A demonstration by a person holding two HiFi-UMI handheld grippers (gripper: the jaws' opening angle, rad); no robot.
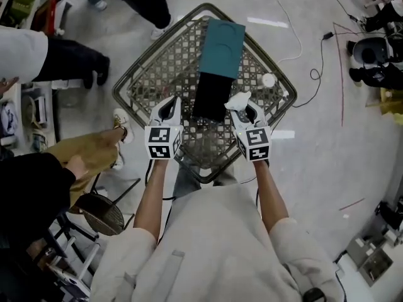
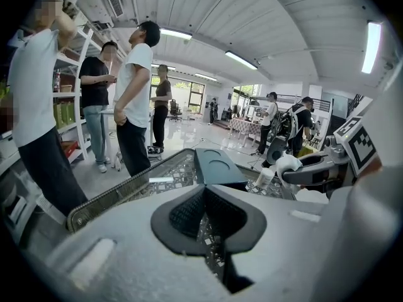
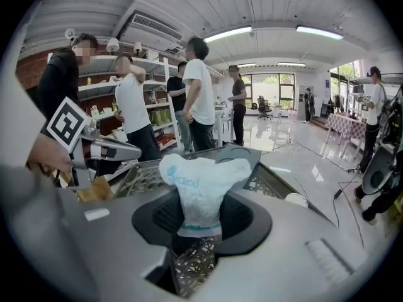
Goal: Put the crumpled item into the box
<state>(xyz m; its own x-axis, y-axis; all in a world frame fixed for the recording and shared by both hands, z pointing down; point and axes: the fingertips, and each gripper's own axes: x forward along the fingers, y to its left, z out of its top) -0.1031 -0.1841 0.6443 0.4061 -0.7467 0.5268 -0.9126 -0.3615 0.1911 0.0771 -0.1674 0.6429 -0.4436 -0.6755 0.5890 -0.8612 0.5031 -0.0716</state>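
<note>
A black open box (image 1: 213,96) lies on the metal mesh table (image 1: 164,68), with its teal lid (image 1: 221,48) beyond it. My right gripper (image 1: 238,100) hovers at the box's near right corner, shut on a crumpled white wrapper with blue print (image 3: 201,181); in the right gripper view (image 3: 199,226) the wrapper stands up between the pads. The same wrapper (image 2: 286,164) shows at the right of the left gripper view. My left gripper (image 1: 168,107) is at the box's near left corner, and its jaws (image 2: 203,194) are together with nothing in them.
A small white round object (image 1: 269,79) sits on the table right of the box. Several people stand around the left and far sides. A stool (image 1: 101,212) and a brown bag (image 1: 88,153) are at the left, and cables (image 1: 315,55) lie on the floor at the right.
</note>
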